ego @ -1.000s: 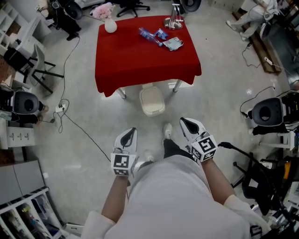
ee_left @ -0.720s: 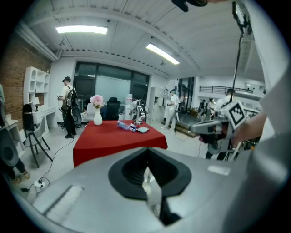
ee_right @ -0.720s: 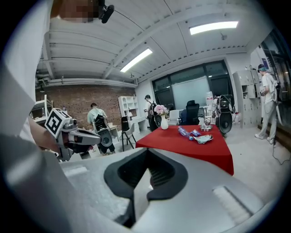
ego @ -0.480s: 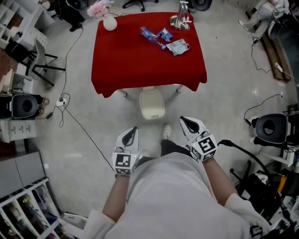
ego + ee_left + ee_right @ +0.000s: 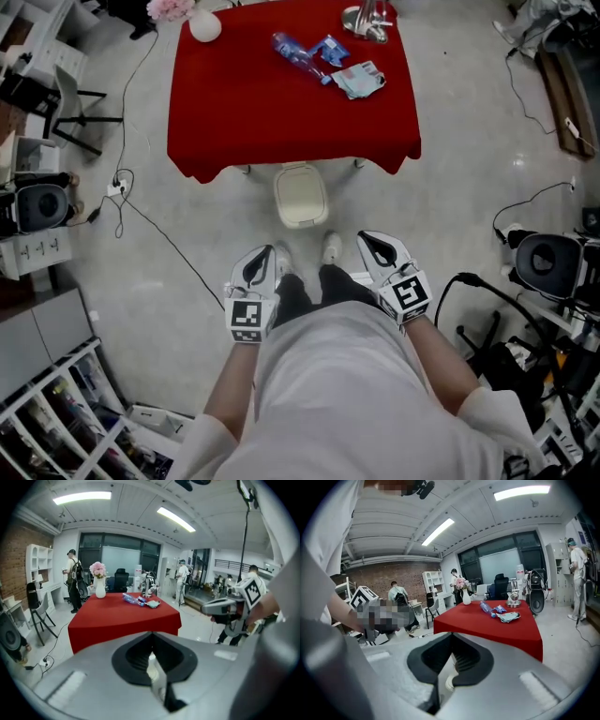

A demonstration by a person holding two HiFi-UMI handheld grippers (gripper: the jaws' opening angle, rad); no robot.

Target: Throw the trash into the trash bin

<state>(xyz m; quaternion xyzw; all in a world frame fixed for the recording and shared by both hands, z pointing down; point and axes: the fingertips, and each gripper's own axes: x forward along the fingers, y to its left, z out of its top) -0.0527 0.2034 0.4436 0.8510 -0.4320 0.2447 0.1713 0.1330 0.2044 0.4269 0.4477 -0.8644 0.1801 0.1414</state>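
Trash lies toward the far right of the red tabletop [image 5: 272, 122]: a plastic bottle [image 5: 293, 54], a blue wrapper [image 5: 329, 47] and a crumpled pale scrap [image 5: 362, 81], close together. A white trash bin [image 5: 301, 195] stands on the floor at the tabletop's near edge. The left gripper [image 5: 265, 253] and right gripper [image 5: 367, 238] are in front of the person's body, well apart from the trash, fingers pressed together and empty.
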